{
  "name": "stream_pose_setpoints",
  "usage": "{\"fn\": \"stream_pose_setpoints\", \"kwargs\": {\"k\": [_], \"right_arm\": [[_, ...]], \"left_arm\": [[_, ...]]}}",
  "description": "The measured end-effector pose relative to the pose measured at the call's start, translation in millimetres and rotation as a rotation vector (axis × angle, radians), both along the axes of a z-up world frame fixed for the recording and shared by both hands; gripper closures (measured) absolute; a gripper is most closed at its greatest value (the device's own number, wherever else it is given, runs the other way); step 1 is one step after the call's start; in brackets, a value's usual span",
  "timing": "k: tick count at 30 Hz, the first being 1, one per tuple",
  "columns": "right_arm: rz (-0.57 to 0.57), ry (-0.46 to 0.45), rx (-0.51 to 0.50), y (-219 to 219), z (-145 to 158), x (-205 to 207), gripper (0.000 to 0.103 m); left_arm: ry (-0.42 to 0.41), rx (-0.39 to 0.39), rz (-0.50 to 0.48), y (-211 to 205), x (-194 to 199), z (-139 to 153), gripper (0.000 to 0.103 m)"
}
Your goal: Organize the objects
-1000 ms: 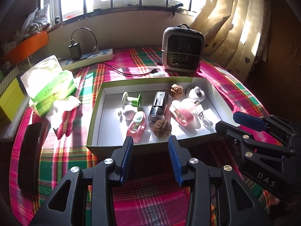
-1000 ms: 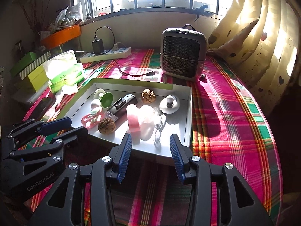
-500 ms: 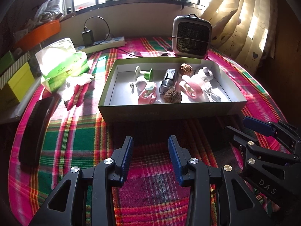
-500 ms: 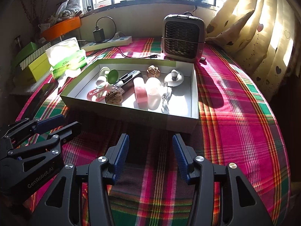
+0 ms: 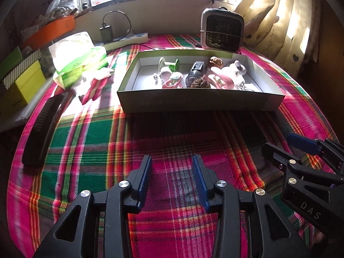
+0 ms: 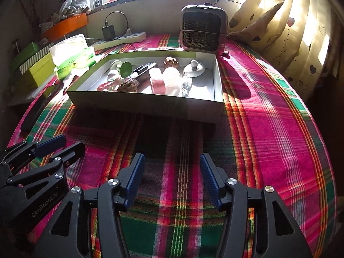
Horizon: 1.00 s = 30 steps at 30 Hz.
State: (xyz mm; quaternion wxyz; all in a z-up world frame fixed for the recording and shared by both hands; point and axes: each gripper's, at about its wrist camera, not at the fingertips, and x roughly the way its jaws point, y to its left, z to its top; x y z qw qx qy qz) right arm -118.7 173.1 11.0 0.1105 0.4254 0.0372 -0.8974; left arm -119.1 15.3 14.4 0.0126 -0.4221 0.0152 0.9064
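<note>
**Box filled, desk nearly bare: sorting looks close to done**

The desk, covered in a pink-and-green plaid cloth (image 5: 103, 133), takes up most of both views, and the stretch in front of the grippers carries no loose small items. Behind it stands a grey boxy heater with a dark mesh front (image 6: 203, 29), and along the left edge lie a green-and-white tissue pack (image 5: 79, 58) and a long black ribbed case (image 5: 44, 126).

The shallow rectangular cardboard box with white inside walls (image 5: 200, 102) sits in the middle of the desk, well apart from both grippers. Inside it the task's things are gathered in a loose cluster: a pink rounded plastic case (image 6: 158, 81), a dark grey oblong gadget (image 5: 194, 73), a green-and-white spool-shaped piece (image 5: 169, 64), a white dome-shaped holder (image 6: 194, 67) and two brown wrinkled walnuts (image 5: 200, 83). They touch and overlap rather than lying in rows.

The left gripper (image 5: 172, 178) hovers low over the cloth with its jaws apart and nothing between them. The right gripper (image 6: 172, 178) hangs beside it, its jaws opening, also empty.

Judging from this, collecting is finished; what may remain is tidying the jumble inside the box.
</note>
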Motion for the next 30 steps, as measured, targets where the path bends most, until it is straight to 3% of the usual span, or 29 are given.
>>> {"fn": "stream_pose_setpoints", "kwargs": {"k": [9,15,30], "right_arm": [[-0.017,0.024,0.029,3.9,-2.9,12.4,0.047],[-0.037,0.034,0.026,7.1,-4.4,16.0,0.036],[-0.042,0.040,0.025,7.6,-5.2,18.0,0.034]], "left_arm": [[0.021,0.009,0.033,1.4,7.0,-1.6,0.063],[0.033,0.004,0.043,4.9,11.7,-2.3,0.061],[0.033,0.009,0.044,4.9,12.0,-2.5,0.061]]}}
